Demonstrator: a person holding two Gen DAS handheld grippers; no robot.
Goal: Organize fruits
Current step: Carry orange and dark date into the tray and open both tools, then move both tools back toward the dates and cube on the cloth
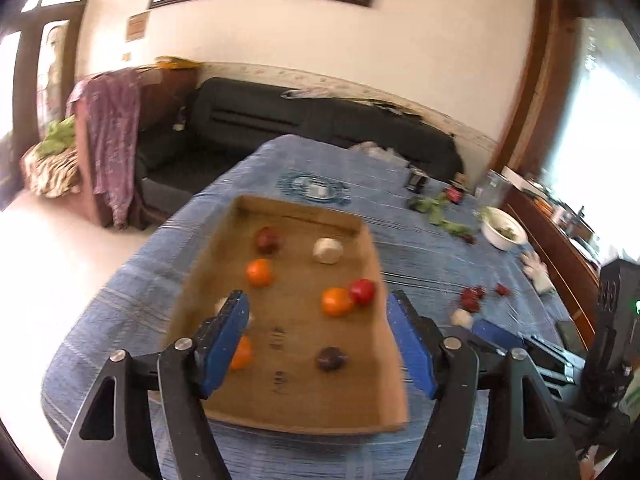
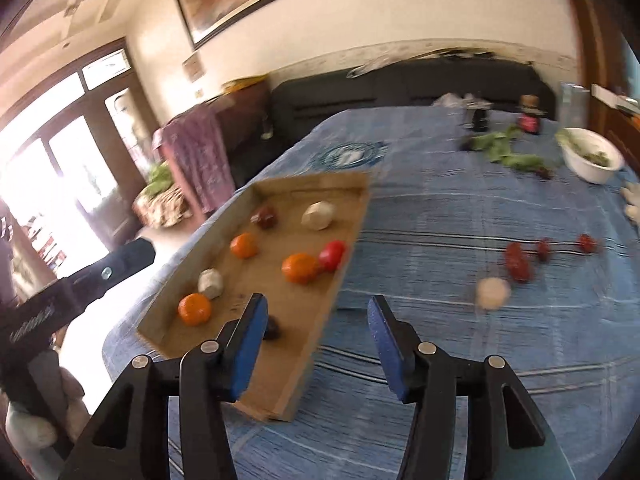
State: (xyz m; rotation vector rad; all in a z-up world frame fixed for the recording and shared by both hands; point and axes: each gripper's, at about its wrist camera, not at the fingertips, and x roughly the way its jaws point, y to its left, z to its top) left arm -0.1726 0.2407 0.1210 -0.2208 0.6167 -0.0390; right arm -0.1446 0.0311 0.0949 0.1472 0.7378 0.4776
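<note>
- Two grippers are in view, both empty with jaws spread wide: the left gripper (image 1: 318, 330) hangs over the cardboard tray (image 1: 394, 364), and the right gripper (image 2: 316, 334) hangs over the tray's right edge and the blue tablecloth (image 2: 460, 208) beside it.
- Eight fruits already lie in the tray: three oranges, among them the middle orange (image 2: 300, 267) touching a red fruit (image 2: 332, 255); two pale round fruits, one at the far end (image 2: 318, 215); a dark red fruit (image 2: 265, 217); and a dark plum (image 1: 331, 359) nearest the cameras.
- Several fruits are not yet in the tray. On the cloth, well to the right of it, lie a pale round fruit (image 2: 493, 293), a large red fruit (image 2: 518, 262) just beside it, and two small red fruits (image 2: 544, 249) farther along.
- Step in hand, as judged: fetch a loose fruit with the right gripper, which is nearer to them.
- Approach the pale round fruit from above with one finger on each side, and close across its widest part.
- Close gently; round fruit is likely to roll on cloth or squirt out of a hard pinch.
- Keep clear of the large red fruit alongside, which a finger could knock away.
- Set the fruit down in a bare part of the tray, away from the pair that touch.
- Both views are blurred; small fruit types cannot be told.
</note>
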